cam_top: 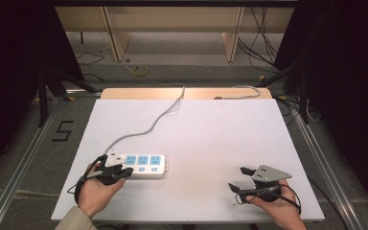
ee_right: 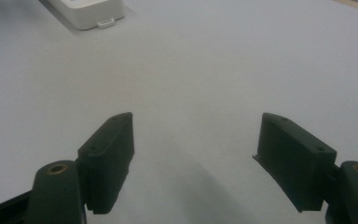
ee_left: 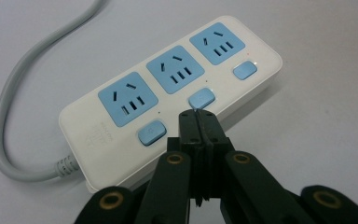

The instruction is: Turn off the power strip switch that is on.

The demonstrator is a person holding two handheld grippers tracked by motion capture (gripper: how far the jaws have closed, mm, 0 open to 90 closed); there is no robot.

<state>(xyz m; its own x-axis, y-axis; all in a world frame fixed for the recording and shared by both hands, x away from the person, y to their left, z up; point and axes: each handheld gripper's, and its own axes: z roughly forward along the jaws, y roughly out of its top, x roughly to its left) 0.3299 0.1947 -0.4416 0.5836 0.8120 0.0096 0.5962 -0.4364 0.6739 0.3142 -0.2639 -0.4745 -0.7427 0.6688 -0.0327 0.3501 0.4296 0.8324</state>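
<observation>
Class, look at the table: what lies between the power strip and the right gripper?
Nothing: in the high view, bare white table separates the power strip from the open right gripper.

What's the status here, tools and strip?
Left tool shut, tips at the strip's middle switch. Right tool open, idle over bare table. Sockets empty, nothing in the way.

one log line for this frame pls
left gripper: shut, tip at middle blue switch of white power strip | right gripper: open, idle
</observation>
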